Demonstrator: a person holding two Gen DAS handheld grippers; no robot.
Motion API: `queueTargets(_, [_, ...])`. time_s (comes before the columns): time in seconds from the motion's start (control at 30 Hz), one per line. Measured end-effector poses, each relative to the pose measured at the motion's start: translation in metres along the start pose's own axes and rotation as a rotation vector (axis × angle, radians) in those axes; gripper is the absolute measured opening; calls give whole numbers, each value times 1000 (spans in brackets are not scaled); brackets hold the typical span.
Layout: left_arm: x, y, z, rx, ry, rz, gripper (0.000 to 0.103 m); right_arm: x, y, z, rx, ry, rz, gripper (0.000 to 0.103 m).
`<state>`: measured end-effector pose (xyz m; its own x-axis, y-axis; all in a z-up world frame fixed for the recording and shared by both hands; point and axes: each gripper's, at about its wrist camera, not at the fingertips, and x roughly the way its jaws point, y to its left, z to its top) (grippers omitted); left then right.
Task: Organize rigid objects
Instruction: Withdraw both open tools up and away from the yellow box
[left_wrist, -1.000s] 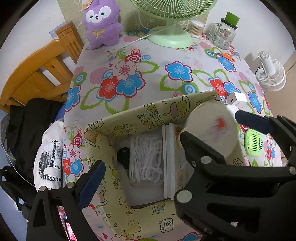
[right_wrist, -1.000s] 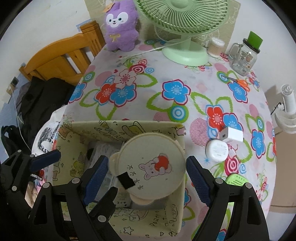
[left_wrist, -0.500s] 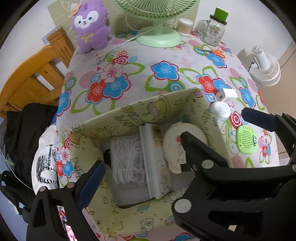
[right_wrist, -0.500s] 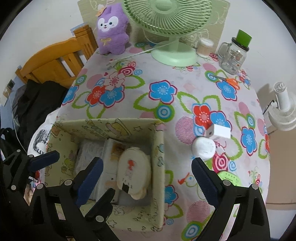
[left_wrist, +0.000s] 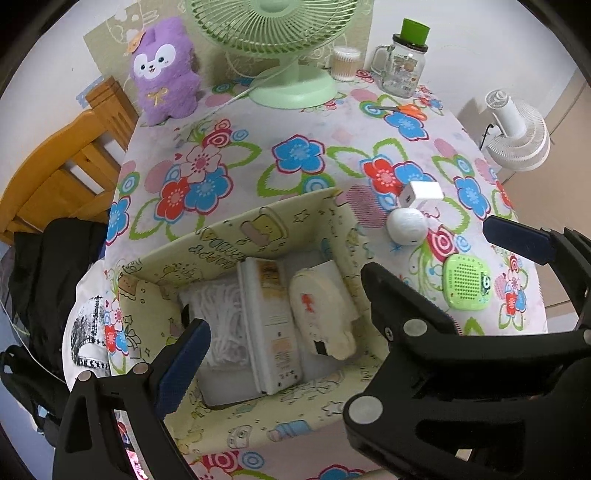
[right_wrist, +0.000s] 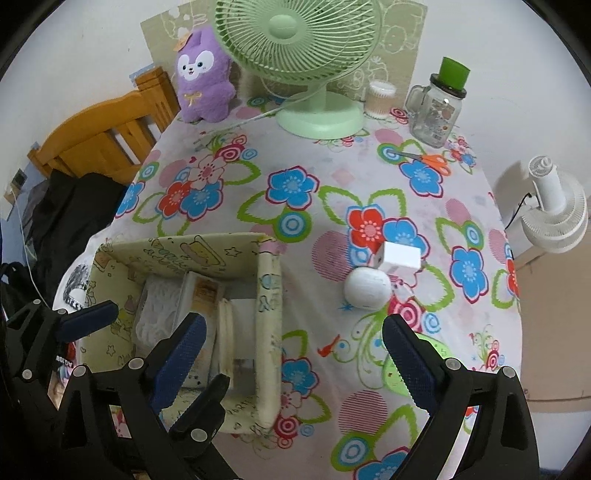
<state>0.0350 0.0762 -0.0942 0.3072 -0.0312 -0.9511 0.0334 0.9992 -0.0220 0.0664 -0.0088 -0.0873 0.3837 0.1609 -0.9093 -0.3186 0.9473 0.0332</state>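
A cartoon-printed fabric box (left_wrist: 258, 236) (right_wrist: 267, 314) stands at the table's near left. Inside, a round cream case with a red heart print (left_wrist: 321, 314) (right_wrist: 225, 332) rests on edge beside a white flat pack (left_wrist: 269, 325) and a bundle of white cord (left_wrist: 221, 317). My right gripper (right_wrist: 293, 321) hangs open and empty over the box's right wall. My left gripper (left_wrist: 295, 326) is open above the box; its right finger is hidden behind the right gripper. On the cloth to the right lie a white round puck (right_wrist: 365, 288), a white charger cube (right_wrist: 400, 254) and a green speaker (left_wrist: 467, 282).
At the back stand a green desk fan (right_wrist: 317, 114), a purple plush (right_wrist: 201, 85), a cotton-swab tub (right_wrist: 380, 98) and a glass jar with a green lid (right_wrist: 437, 107). Orange scissors (right_wrist: 434, 160) lie near the jar. A wooden chair (left_wrist: 62, 173) and a black bag (left_wrist: 48, 266) are on the left.
The round cream case left the right gripper's jaws and dropped into the box, where it now stands on edge. Both grippers drew back and rightward, and the right jaws widened.
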Motion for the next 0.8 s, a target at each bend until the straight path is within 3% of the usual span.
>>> queueTargets(0.8, [-31,-58,-1,7,-71,-1,98,-44,-51,-16,9,-67,-15,98])
